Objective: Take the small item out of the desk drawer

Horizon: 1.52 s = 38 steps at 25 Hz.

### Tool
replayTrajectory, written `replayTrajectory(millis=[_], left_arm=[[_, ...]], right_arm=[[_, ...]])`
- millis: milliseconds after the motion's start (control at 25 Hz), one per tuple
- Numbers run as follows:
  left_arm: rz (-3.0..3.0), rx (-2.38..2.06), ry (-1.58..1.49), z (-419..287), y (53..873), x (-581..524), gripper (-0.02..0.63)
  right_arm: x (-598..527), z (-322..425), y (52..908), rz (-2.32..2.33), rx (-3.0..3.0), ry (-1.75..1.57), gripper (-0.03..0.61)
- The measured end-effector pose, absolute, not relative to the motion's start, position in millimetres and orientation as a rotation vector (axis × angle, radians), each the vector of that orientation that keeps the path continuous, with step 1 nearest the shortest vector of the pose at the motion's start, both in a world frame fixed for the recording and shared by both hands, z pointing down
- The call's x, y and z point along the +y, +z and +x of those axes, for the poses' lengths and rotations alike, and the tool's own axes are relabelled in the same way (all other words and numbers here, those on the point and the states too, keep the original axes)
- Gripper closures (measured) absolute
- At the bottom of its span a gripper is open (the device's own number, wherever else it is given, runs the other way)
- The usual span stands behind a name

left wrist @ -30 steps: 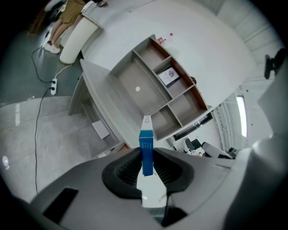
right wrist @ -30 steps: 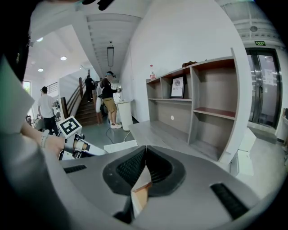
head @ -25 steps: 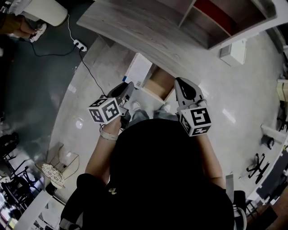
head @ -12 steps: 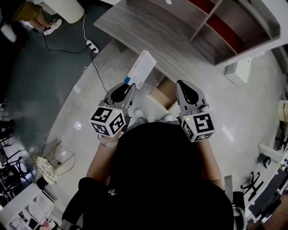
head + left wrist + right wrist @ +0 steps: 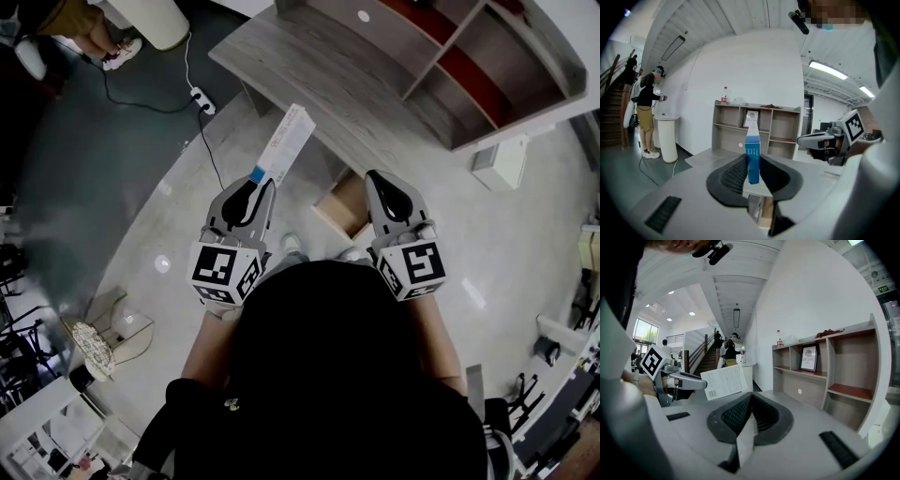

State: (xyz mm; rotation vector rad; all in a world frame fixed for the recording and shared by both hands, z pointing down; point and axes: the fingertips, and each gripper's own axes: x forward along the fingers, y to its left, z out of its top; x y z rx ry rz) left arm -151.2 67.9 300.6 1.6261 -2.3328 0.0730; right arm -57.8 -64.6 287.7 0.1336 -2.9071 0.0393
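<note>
Grey desk [image 5: 347, 84] with its drawer [image 5: 345, 204] open; the white carton [image 5: 281, 142] is already out, held in the left gripper [image 5: 261, 184].
Jaws narrow, the left gripper clamps the carton's blue end. Its long axis runs straight on from the jaws toward the desk's front edge, above the floor and clear of the drawer. The drawer juts from under that edge, between the grippers and nearer the right gripper [image 5: 376, 178], whose jaws are pressed together on nothing; closing it likely falls to that side.

On shelf [image 5: 844, 391], framed print [image 5: 809, 357]: maybe "NATURE"; box [image 5: 723, 381] print illegible.
</note>
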Motion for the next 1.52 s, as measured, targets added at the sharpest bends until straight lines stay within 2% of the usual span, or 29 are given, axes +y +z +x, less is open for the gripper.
replayTrajectory(millis=[720,1520], left_arm=[[1.666,-2.354,0.092,-152.3,295.1,64.1,0.528],[1.708,-2.331,0.080,-145.3,296.7,50.8,0.528]], right_arm=[[-60.8,-53.8,274.8,0.136,-2.932,-0.069,0.581],[-74.9,-38.5,284.9,0.208,-2.911,-0.049,0.581]])
